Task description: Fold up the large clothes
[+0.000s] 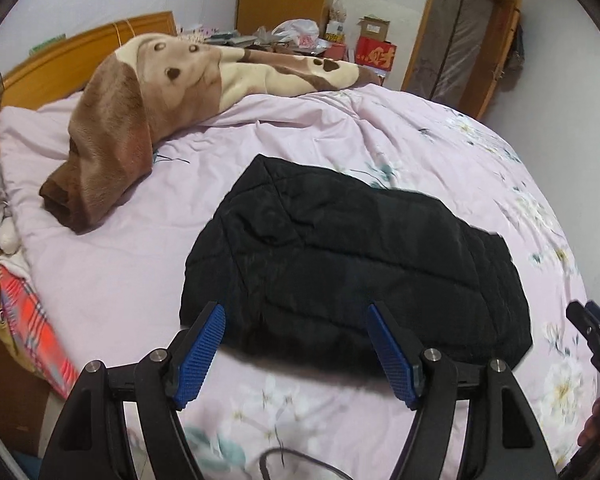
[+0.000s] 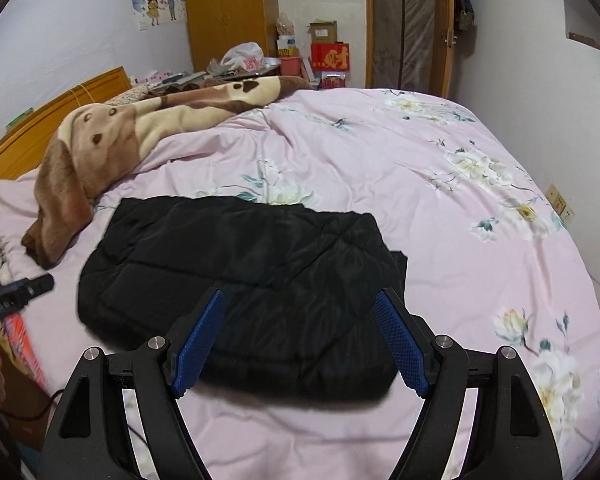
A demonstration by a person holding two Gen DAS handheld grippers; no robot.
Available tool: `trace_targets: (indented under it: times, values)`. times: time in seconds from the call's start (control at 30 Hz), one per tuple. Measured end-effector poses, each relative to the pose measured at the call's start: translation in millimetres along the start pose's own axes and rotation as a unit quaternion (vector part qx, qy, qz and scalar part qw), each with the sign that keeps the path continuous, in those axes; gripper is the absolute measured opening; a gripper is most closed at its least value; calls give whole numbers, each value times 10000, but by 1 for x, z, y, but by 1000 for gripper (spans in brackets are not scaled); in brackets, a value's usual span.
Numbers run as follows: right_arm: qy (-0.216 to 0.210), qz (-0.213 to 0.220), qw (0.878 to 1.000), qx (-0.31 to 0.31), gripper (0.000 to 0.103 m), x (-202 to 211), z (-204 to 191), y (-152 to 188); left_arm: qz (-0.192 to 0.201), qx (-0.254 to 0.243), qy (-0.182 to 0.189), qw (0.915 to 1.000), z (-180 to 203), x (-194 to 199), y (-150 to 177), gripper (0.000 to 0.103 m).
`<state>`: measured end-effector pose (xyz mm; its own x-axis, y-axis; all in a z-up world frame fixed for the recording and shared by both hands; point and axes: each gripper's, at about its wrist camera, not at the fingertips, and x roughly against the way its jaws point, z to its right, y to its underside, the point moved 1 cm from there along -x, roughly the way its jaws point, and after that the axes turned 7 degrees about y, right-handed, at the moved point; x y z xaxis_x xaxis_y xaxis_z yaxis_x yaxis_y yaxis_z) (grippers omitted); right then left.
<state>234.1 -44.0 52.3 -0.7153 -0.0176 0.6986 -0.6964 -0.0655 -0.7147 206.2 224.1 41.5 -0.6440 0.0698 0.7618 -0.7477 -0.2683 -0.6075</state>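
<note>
Jacket (image 1: pixel 352 264), black and quilted, lies already folded into a compact bundle on the pink flowered bed cover (image 1: pixel 440 148), just ahead of and below both tongs. Left tongs (image 1: pixel 296 356) are spread wide with nothing between the blue pads, and right tongs (image 2: pixel 300 344) are likewise spread and empty; neither touches the cloth. The bundle's long axis runs crosswise to both tongs, side to side, with its near edge closest to them. From the left wrist view the bundle sits ahead and stretches off to the right; from the right wrist view it sits ahead and stretches off to the left, so the 2 hands flank it about evenly and neither is clearly nearer. Beyond the jacket, away from the tongs and to their left, a brown dog-print blanket (image 1: pixel 140 92) lies bunched. The fold looks finished, or nearly so; any further move would probably take the near edge.
</note>
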Motion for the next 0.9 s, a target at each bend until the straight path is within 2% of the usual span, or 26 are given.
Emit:
trace_targets:
  times: [0.07,0.33,0.53,0.73,0.9]
  values:
    - [11,44,10000,-43,78,14,-2,9,58,-89,-50,9999,8,12,12,73]
    - [52,99,9999,-130,78,56,-5,44,361,-407,133,9984,39,59,53,78]
    - [141,193,9997,-53,78,77,-9,64,520,-706,-3,9961,56,80,75,80]
    - [183,314,9992,-134,78,91,-6,74,502,-599,188,9968,62,90,90,80]
    - [213,386,9990,-111,78,98,-7,78,650,-495,129,9966,63,97,97,80]
